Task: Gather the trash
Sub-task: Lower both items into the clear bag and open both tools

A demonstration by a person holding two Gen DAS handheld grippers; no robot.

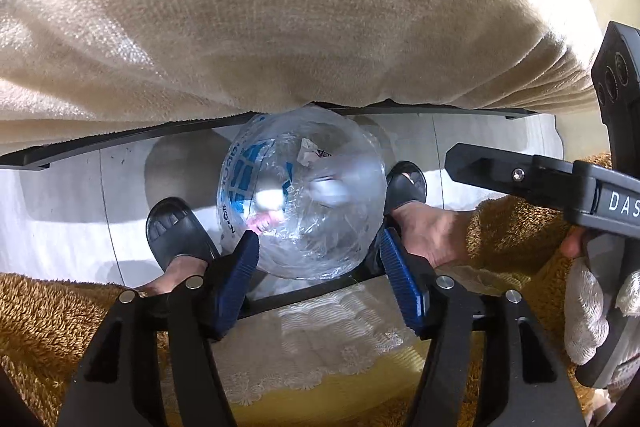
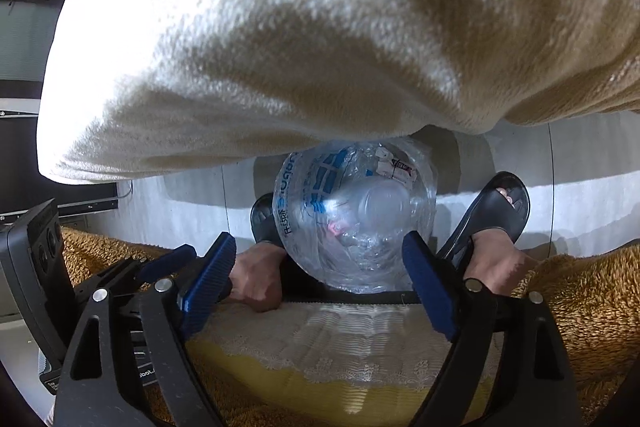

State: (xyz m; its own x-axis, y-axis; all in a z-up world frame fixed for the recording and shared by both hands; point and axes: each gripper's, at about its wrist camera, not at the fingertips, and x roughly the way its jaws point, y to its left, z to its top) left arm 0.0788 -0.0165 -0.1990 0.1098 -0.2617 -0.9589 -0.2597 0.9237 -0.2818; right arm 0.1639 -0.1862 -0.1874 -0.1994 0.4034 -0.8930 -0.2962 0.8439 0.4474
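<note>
A clear plastic bag (image 1: 304, 195) with blue print sits below both grippers, between a person's two feet. It holds crumpled white paper (image 2: 394, 165), a clear plastic container (image 2: 384, 207) and a pink scrap. My left gripper (image 1: 318, 243) points down over the bag, its blue pads (image 1: 240, 267) standing apart at the bag's sides without squeezing it. My right gripper (image 2: 318, 243) hangs wider open above the same bag (image 2: 356, 211), with a gap on its left side. The right gripper's black body (image 1: 560, 183) shows at the right of the left wrist view.
A cream blanket (image 1: 280, 27) overhangs a black frame edge (image 1: 120, 143) above the bag. Feet in black slippers (image 1: 176, 231) (image 2: 500, 211) stand on the white tiled floor (image 1: 60, 195). A golden fluffy garment (image 2: 580, 299) and a white lace cloth (image 2: 344, 339) over yellow lie close beneath the grippers.
</note>
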